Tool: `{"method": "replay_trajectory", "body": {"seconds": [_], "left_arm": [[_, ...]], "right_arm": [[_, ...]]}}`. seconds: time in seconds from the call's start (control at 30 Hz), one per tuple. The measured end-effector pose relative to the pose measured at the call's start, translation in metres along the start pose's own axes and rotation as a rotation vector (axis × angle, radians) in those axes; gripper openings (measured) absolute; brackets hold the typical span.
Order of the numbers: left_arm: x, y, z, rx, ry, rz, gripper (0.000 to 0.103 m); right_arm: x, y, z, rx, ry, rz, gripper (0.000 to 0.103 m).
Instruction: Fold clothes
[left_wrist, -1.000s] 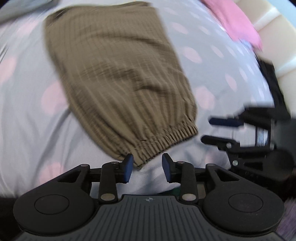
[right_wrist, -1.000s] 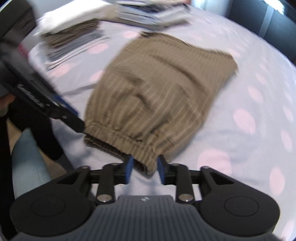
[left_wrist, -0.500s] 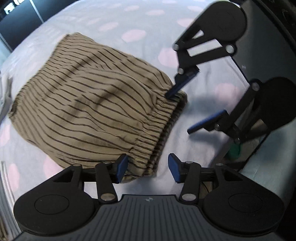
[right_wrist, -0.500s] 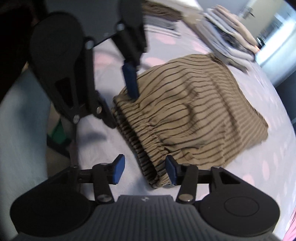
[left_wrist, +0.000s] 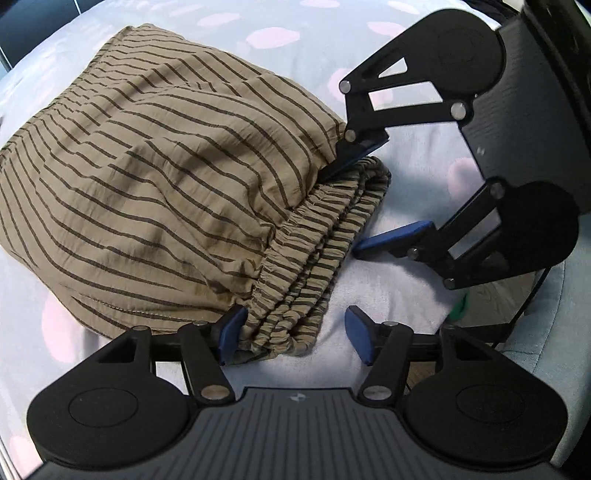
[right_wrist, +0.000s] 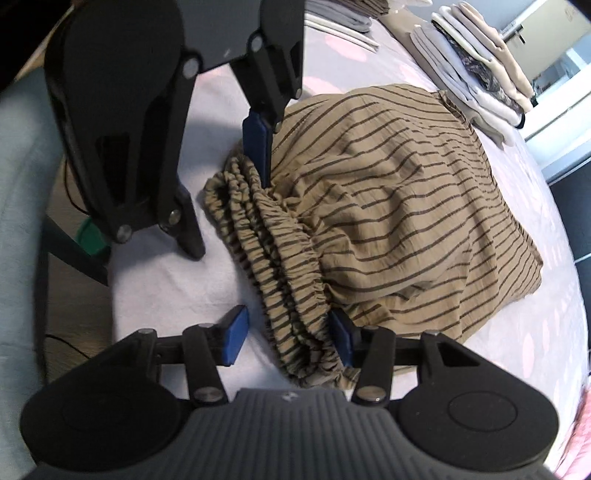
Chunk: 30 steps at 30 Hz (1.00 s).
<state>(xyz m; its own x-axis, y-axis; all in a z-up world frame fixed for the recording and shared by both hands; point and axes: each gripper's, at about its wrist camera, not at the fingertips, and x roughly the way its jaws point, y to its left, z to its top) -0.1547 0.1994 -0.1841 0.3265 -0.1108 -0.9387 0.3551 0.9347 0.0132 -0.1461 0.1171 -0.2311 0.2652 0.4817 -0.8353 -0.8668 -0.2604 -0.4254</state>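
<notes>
Both grippers straddle the striped shorts' (left_wrist: 155, 192) elastic waistband: left gripper (left_wrist: 291, 338) jaws opening, right gripper (right_wrist: 290, 341) jaws half-open, neither pinching it (folded stacks (right_wrist: 476, 55) visible only rightward).

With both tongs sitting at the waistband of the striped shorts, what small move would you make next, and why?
Probably close both tongs on the waistband. The left tongs are opening and straddle its near end; the right tongs straddle the other end, each with one pad against the fabric and the other apart. Neither grips yet, so pinching must come before lifting the shorts to fold.
</notes>
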Motion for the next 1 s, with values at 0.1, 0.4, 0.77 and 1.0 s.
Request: {"method": "replay_trajectory", "body": {"seconds": [0.1, 0.4, 0.77, 1.0], "left_arm": [[-0.001, -0.001, -0.001, 0.002, -0.004, 0.009, 0.053], [-0.016, 0.02, -0.004, -0.152, -0.024, -0.01, 0.023], [-0.033, 0.032, -0.001, -0.235, -0.037, -0.064, 0.024], [-0.038, 0.003, -0.001, -0.07, -0.077, 0.049, 0.052]], "right_arm": [[0.0, 0.004, 0.0, -0.02, -0.007, -0.032, 0.051], [-0.013, 0.029, -0.012, -0.178, -0.045, -0.179, 0.041], [-0.028, 0.034, -0.017, -0.245, -0.077, -0.265, 0.02], [-0.041, 0.003, -0.008, -0.064, -0.06, -0.173, 0.019]]}}
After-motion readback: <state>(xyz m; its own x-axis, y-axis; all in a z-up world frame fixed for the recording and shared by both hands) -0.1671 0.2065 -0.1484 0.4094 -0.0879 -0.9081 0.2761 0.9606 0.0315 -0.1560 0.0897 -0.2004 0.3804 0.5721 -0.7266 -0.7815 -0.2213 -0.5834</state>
